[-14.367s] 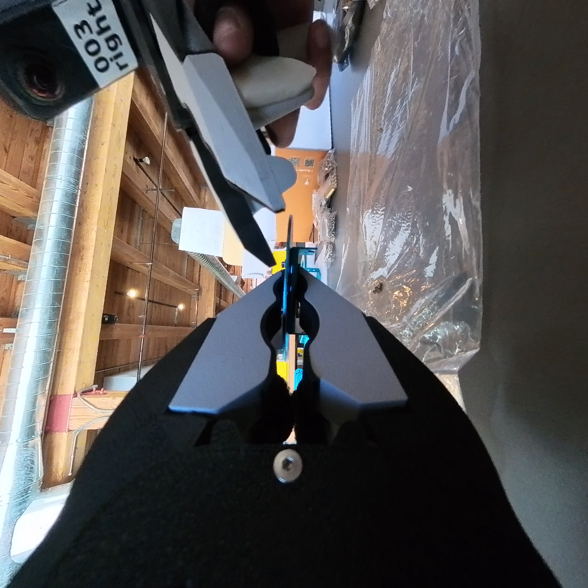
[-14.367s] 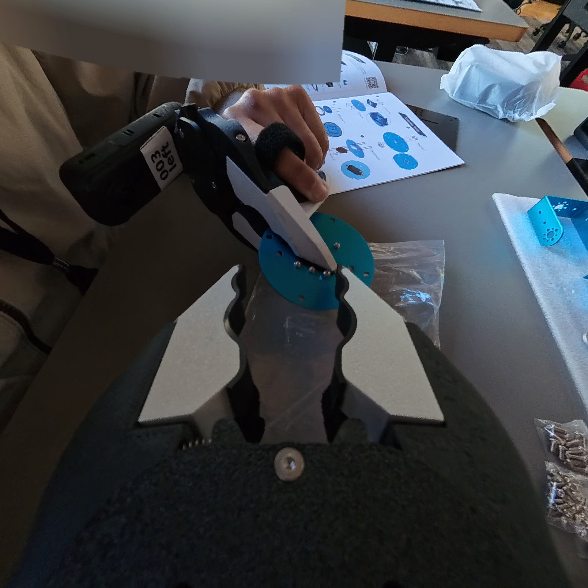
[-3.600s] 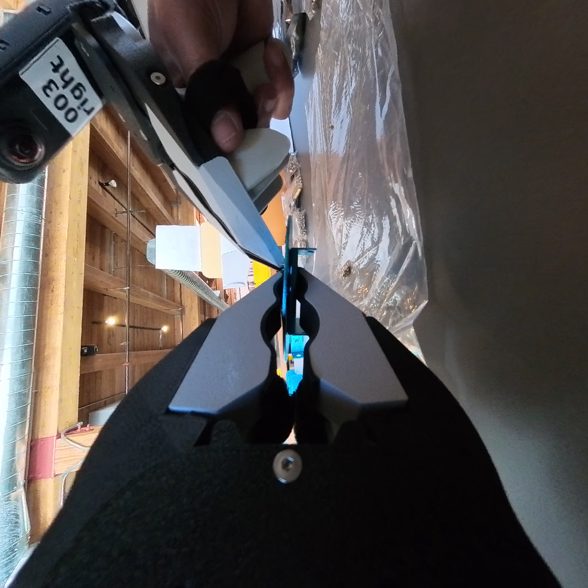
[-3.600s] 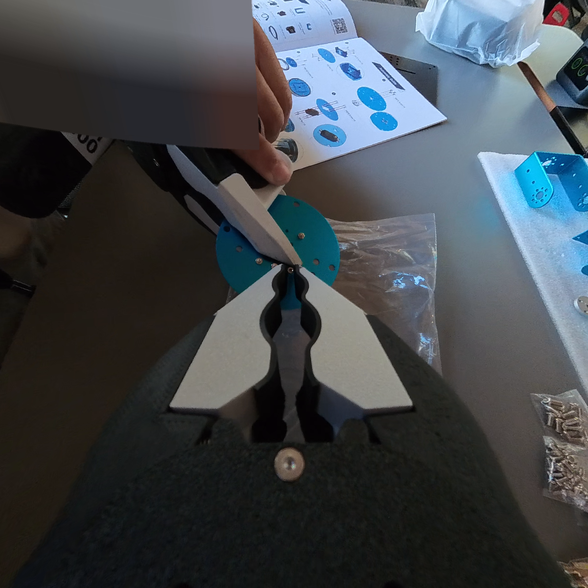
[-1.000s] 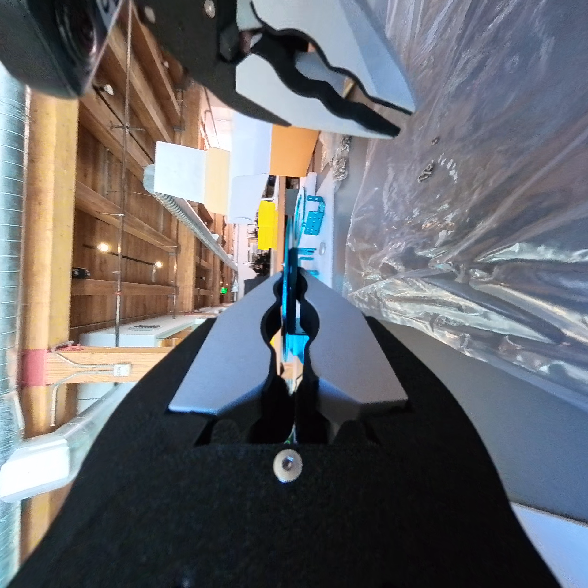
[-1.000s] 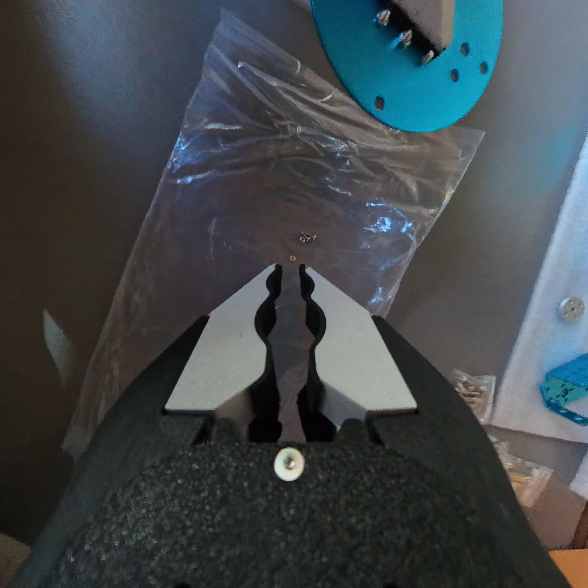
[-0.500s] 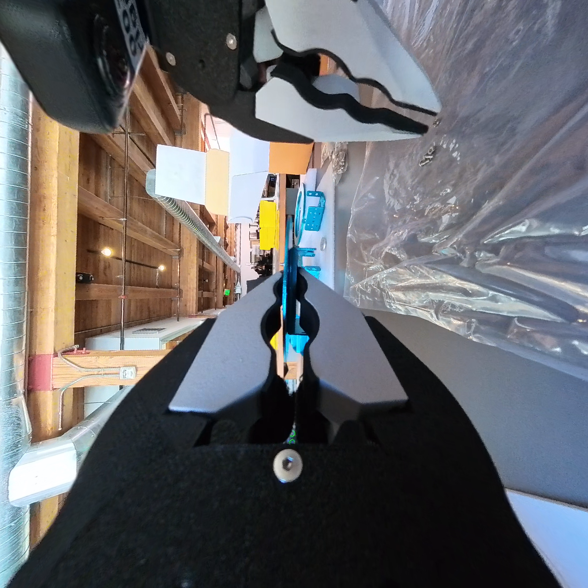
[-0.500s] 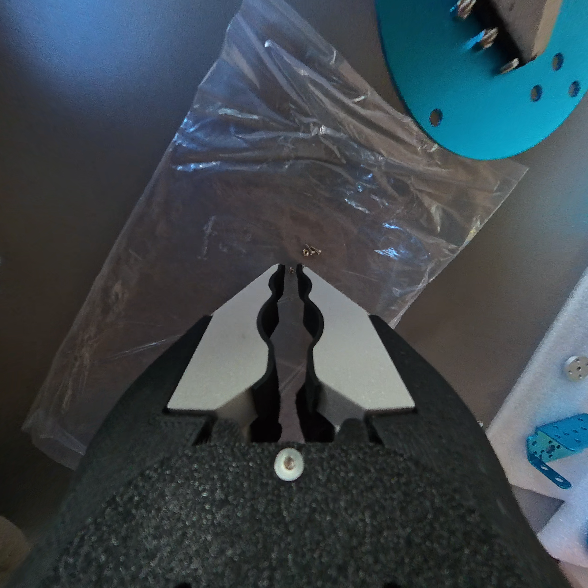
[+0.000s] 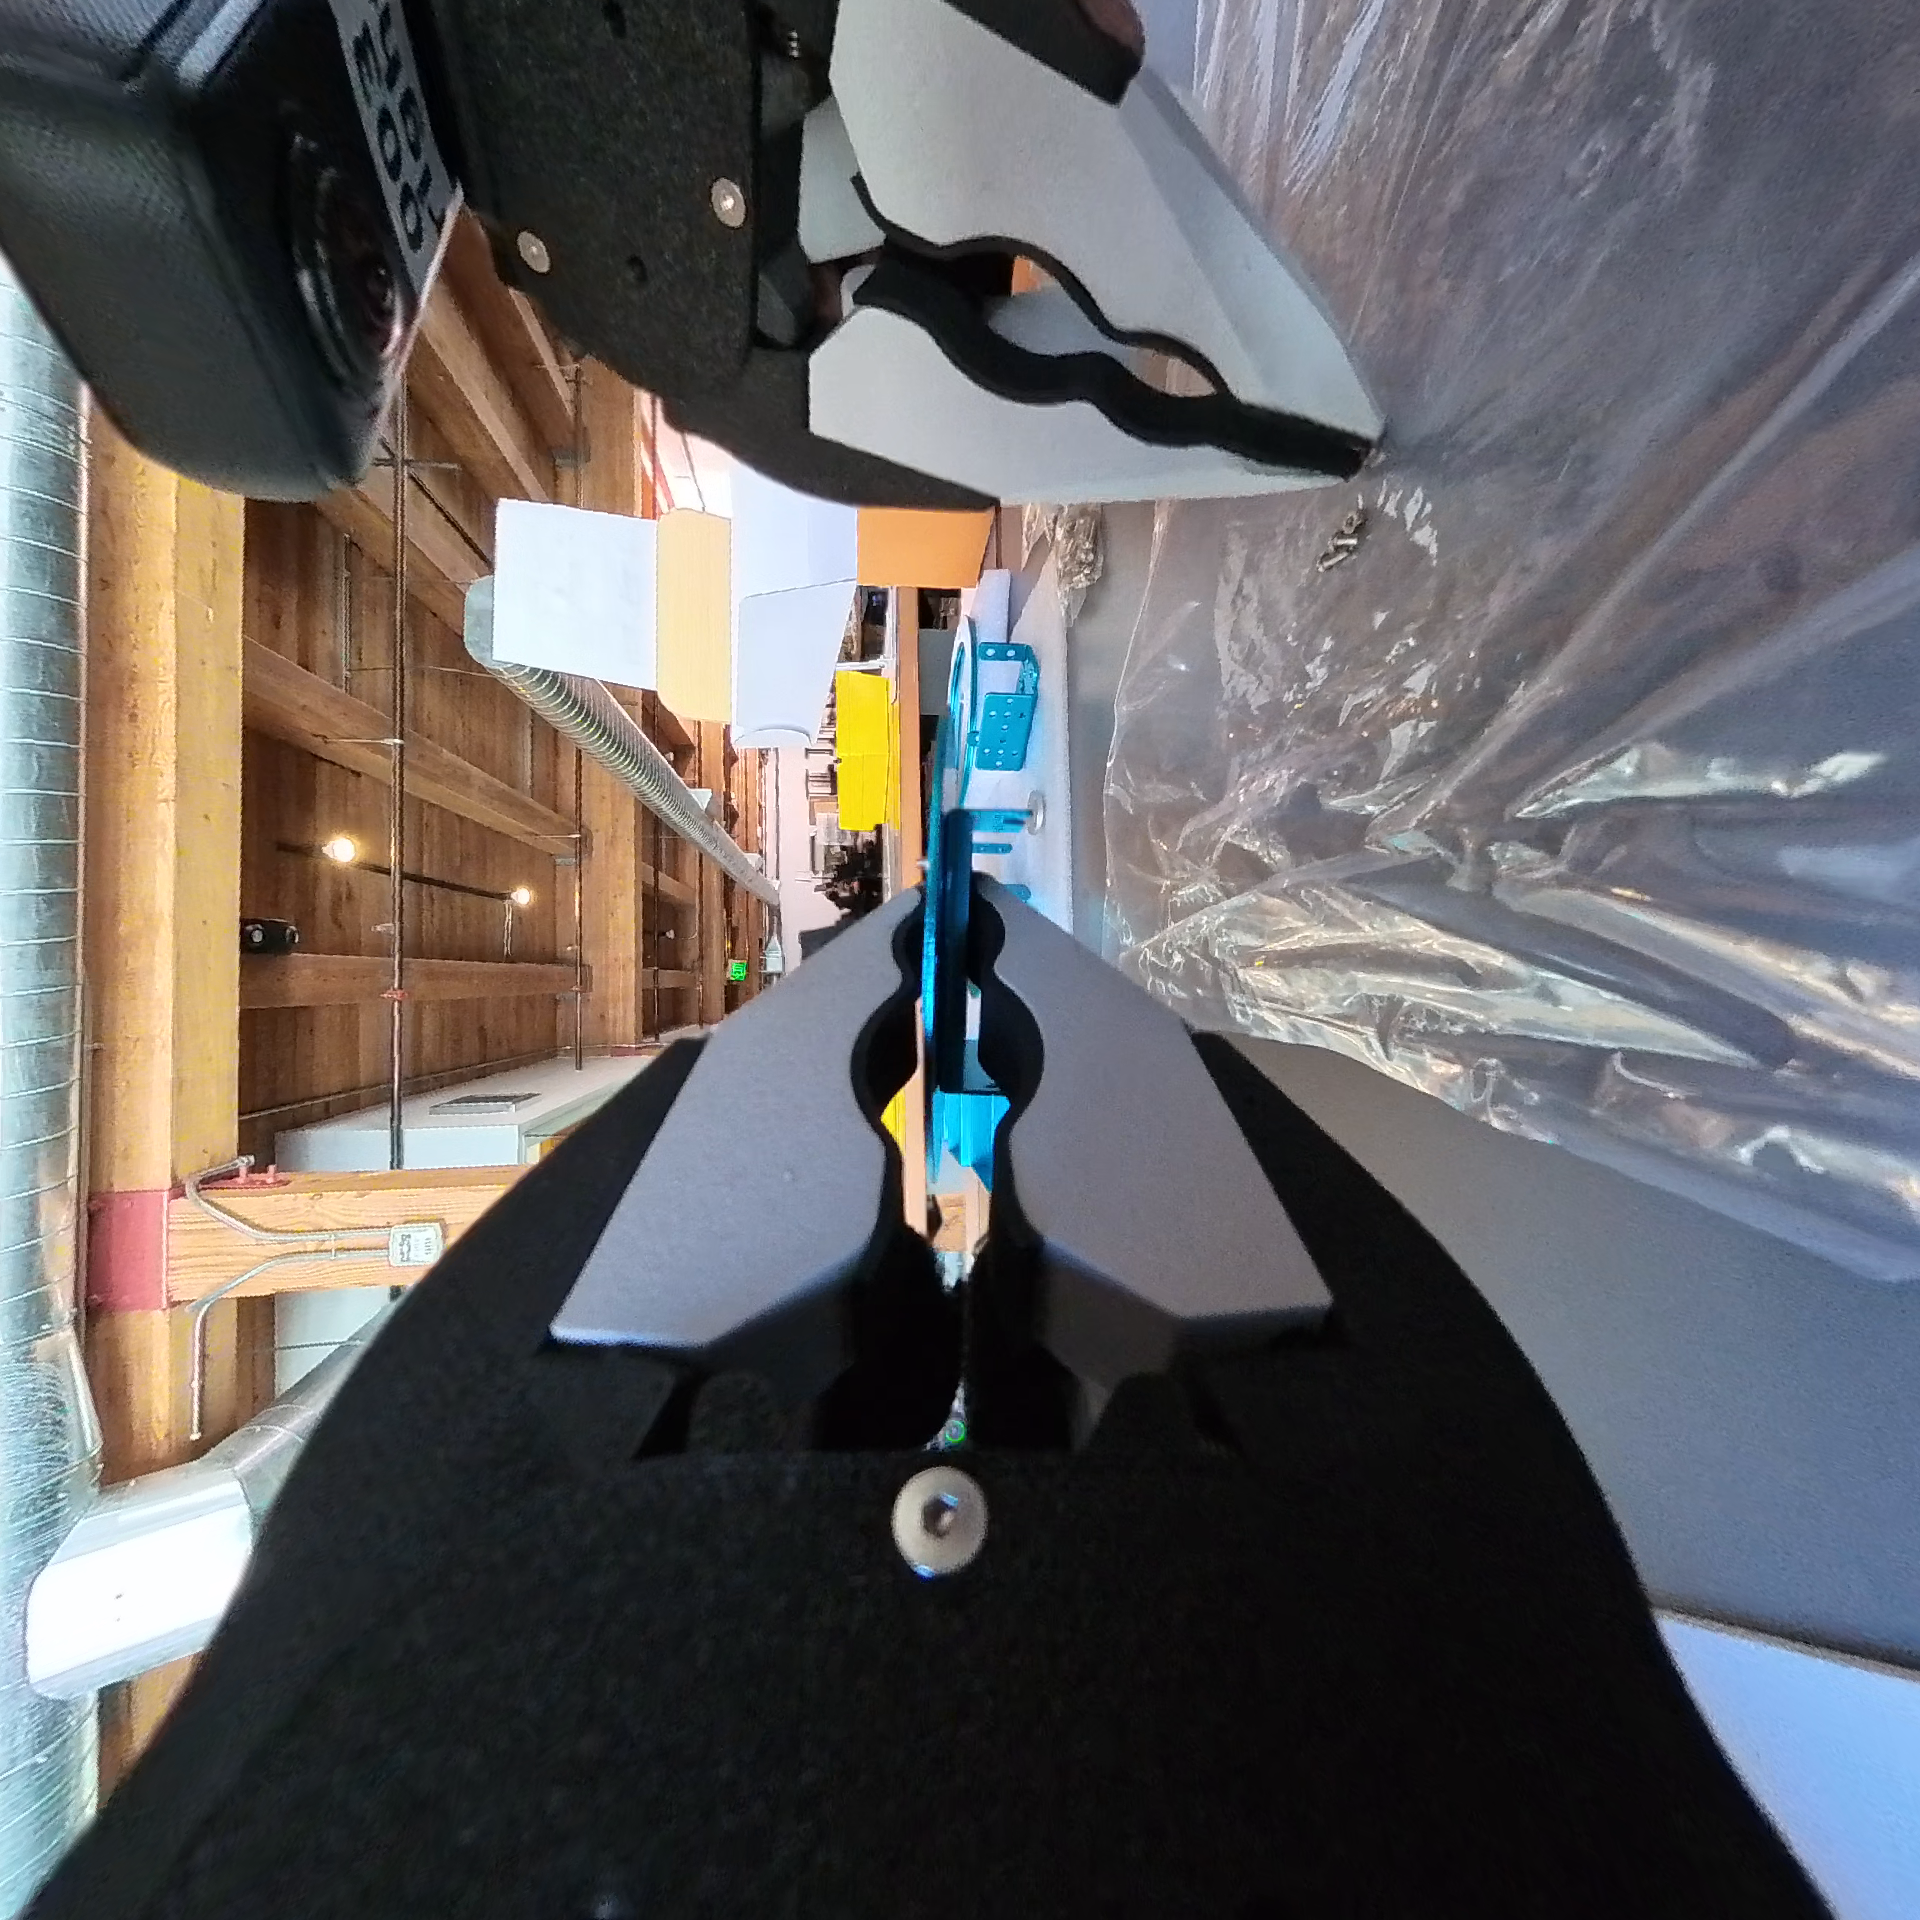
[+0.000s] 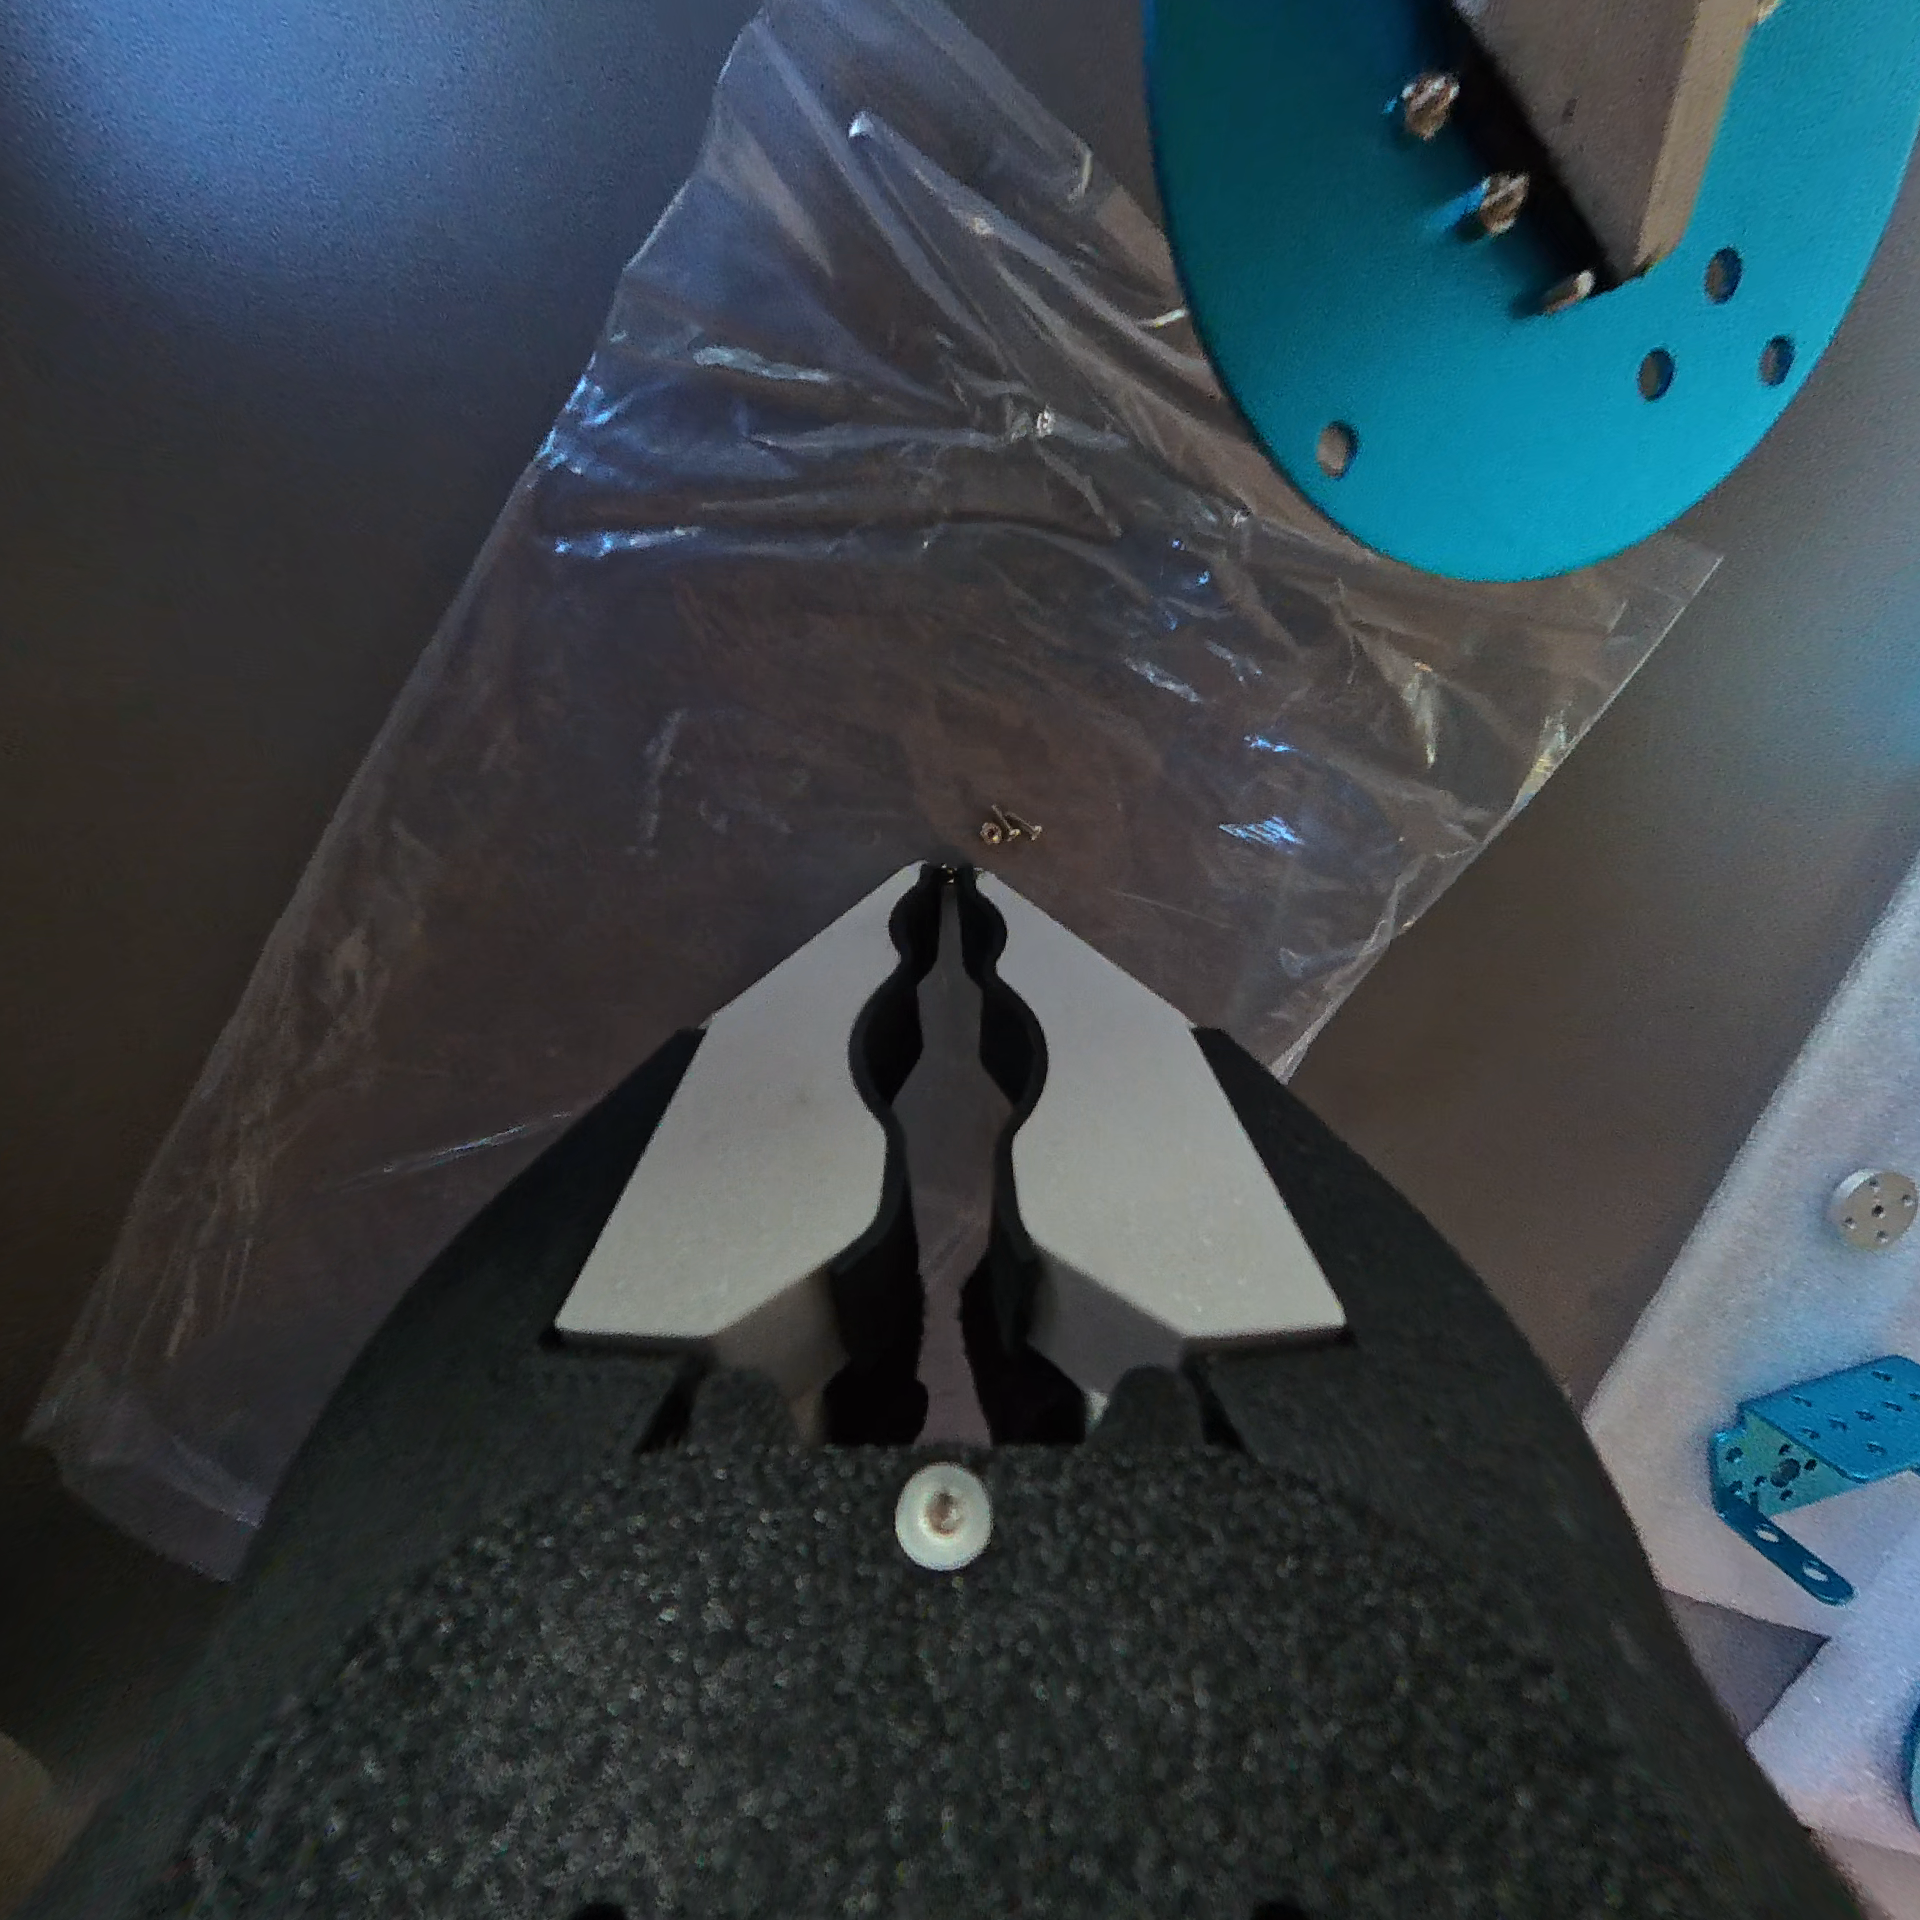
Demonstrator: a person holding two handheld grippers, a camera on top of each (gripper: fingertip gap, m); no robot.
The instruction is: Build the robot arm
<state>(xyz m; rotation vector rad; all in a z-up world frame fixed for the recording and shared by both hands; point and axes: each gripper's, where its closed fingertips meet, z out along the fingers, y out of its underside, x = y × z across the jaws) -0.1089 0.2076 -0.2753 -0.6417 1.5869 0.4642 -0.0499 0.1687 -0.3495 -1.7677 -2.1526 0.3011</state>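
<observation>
My left gripper (image 9: 951, 896) is shut on a blue round plate (image 9: 945, 971), seen edge-on and held above the table. The plate (image 10: 1340, 395), with holes and several screws in it, also shows at the top right of the right wrist view, with a left finger (image 10: 1621, 114) on it. My right gripper (image 10: 948, 875) points down onto a clear plastic bag (image 10: 790, 623). Its tips are closed on a tiny metal part lying on the bag. Two small loose screws (image 10: 1006, 828) lie just beyond the tips. The right gripper (image 9: 1351, 457) also shows in the left wrist view, with its tips on the bag (image 9: 1507, 831).
The bag lies flat on a grey table (image 10: 260, 312). A white foam sheet (image 10: 1756, 1039) at the right edge carries a blue bracket (image 10: 1808, 1455) and a silver hub (image 10: 1875, 1218). Wooden beams and a metal duct (image 9: 42, 831) show beyond the left gripper. Spacing between my two grippers at the tips: around 10 cm.
My right gripper left the blue plate, swung down over the bag and closed its tips around the tiny part. The left gripper kept hold of the plate.
</observation>
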